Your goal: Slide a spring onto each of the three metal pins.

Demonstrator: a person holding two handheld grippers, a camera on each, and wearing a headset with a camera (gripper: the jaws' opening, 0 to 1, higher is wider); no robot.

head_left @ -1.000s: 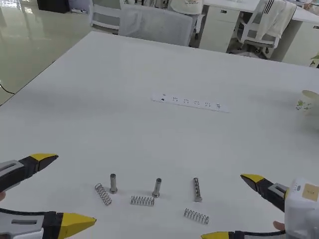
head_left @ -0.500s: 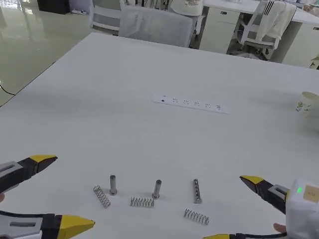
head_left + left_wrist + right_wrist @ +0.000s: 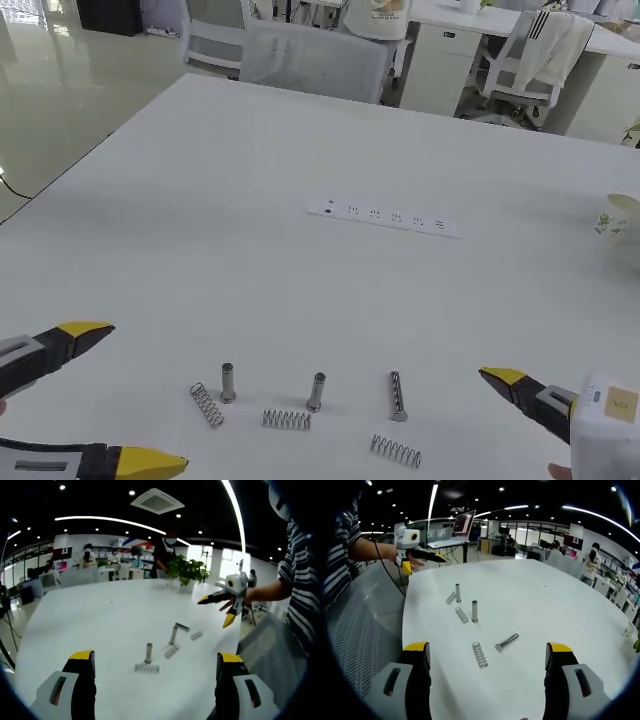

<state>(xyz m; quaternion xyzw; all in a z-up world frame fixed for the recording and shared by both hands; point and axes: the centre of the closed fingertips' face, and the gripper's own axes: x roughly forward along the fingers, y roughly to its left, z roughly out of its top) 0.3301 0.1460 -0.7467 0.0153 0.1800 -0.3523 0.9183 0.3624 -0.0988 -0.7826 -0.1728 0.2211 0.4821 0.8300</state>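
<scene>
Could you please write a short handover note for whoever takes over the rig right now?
Left gripper: jaws open, empty.
Right gripper: jaws open, empty.
Left pin and middle pin stand upright on the table. Right pin lies flat.
Left spring, middle spring and right spring lie loose, one near each pin.
Done: nothing; no spring is on a pin.
Left: all three springs.

On the table (image 3: pixel 300 150), left pin (image 3: pixel 228 382), middle pin (image 3: pixel 317 391) and right pin (image 3: pixel 397 396) form 1 row, left spring (image 3: pixel 206 404), middle spring (image 3: pixel 286 419) and right spring (image 3: pixel 396 451) just before them, power strip (image 3: pixel 383 216) well behind, cup (image 3: pixel 615 215) far right.
</scene>
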